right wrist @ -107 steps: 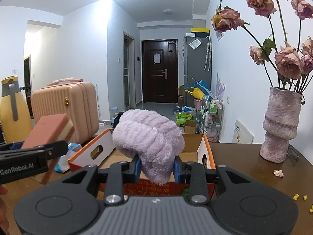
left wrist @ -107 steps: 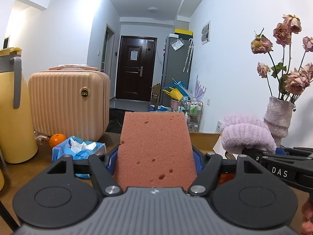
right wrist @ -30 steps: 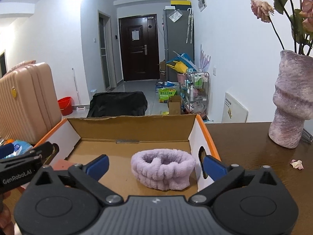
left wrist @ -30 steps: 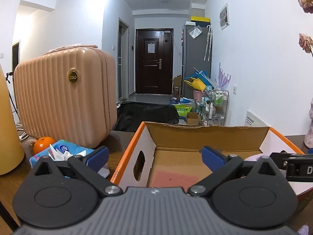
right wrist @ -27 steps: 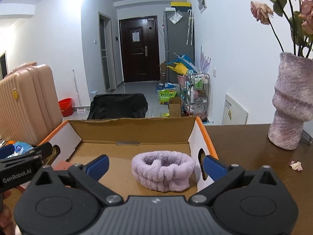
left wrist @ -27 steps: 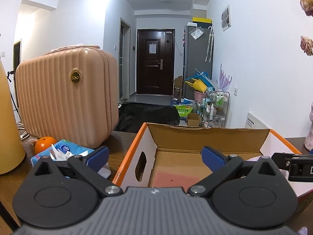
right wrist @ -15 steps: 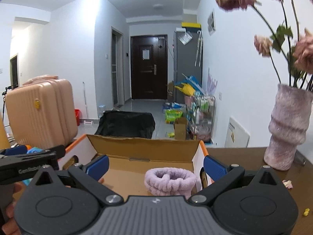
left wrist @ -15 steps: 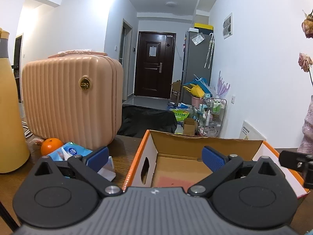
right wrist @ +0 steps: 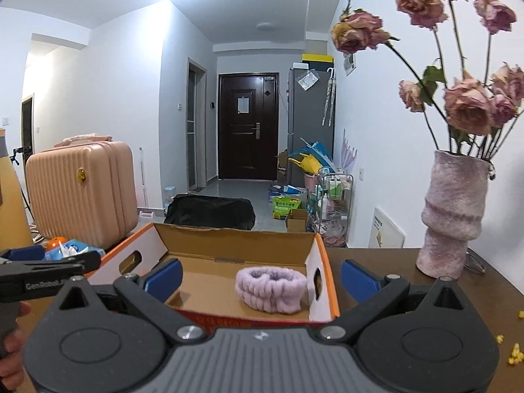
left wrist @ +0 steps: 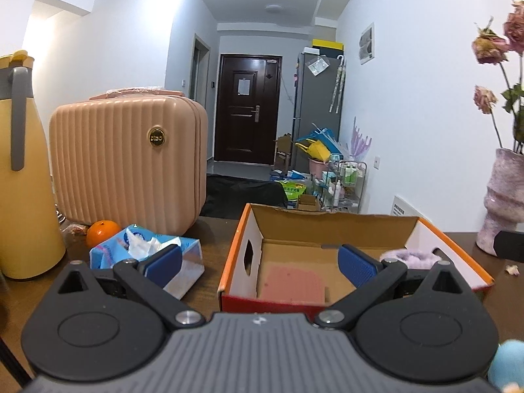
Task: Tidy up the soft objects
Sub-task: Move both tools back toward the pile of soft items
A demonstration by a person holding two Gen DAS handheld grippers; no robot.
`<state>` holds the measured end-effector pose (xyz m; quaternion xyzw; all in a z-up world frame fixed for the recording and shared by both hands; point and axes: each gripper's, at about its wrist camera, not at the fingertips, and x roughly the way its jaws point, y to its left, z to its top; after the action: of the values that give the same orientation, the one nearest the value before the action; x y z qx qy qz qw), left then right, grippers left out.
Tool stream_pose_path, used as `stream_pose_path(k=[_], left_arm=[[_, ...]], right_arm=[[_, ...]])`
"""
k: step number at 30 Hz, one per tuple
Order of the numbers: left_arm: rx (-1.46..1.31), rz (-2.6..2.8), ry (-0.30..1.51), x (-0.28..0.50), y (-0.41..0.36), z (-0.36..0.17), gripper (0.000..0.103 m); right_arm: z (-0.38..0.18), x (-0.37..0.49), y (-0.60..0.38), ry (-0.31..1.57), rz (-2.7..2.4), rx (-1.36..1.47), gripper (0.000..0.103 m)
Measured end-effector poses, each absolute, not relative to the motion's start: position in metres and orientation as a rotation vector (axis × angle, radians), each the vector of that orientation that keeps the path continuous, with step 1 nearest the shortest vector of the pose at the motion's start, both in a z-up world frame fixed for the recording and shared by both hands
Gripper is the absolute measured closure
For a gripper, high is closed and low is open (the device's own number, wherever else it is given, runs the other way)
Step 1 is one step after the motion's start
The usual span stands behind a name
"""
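An open cardboard box [left wrist: 327,226] with an orange rim stands on the brown table. A pink sponge [left wrist: 291,286] lies flat on its floor at the left. A fluffy lilac headband [right wrist: 271,290] rests at the right, also seen as a lilac headband [left wrist: 411,257] past my left finger. My left gripper [left wrist: 260,262] is open and empty, pulled back in front of the box. My right gripper [right wrist: 260,276] is open too, held before the box [right wrist: 229,239] with nothing between its fingers. The left gripper's side [right wrist: 49,275] shows at the left edge.
A peach suitcase [left wrist: 127,160], a yellow jug [left wrist: 23,170], an orange [left wrist: 103,231] and a blue tissue pack [left wrist: 147,252] stand left of the box. A lilac vase [right wrist: 453,216] with dried roses stands right. A blue soft ball [left wrist: 507,363] sits at the lower right corner.
Both grippers, earlier shut on the sponge and the headband, have let them go into the box and drawn back and up; the box now looks smaller and farther.
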<state>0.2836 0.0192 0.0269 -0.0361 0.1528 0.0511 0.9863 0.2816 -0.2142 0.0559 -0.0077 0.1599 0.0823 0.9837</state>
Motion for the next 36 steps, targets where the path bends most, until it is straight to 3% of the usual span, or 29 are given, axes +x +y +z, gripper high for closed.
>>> stream_pose_path(k=[36], left_arm=[[-0.009, 0.024, 0.345, 0.153, -0.004, 0.009, 0.0]], right_arm=[[0.006, 0.152, -0.243, 0.379, 0.102, -0.035, 0.0]])
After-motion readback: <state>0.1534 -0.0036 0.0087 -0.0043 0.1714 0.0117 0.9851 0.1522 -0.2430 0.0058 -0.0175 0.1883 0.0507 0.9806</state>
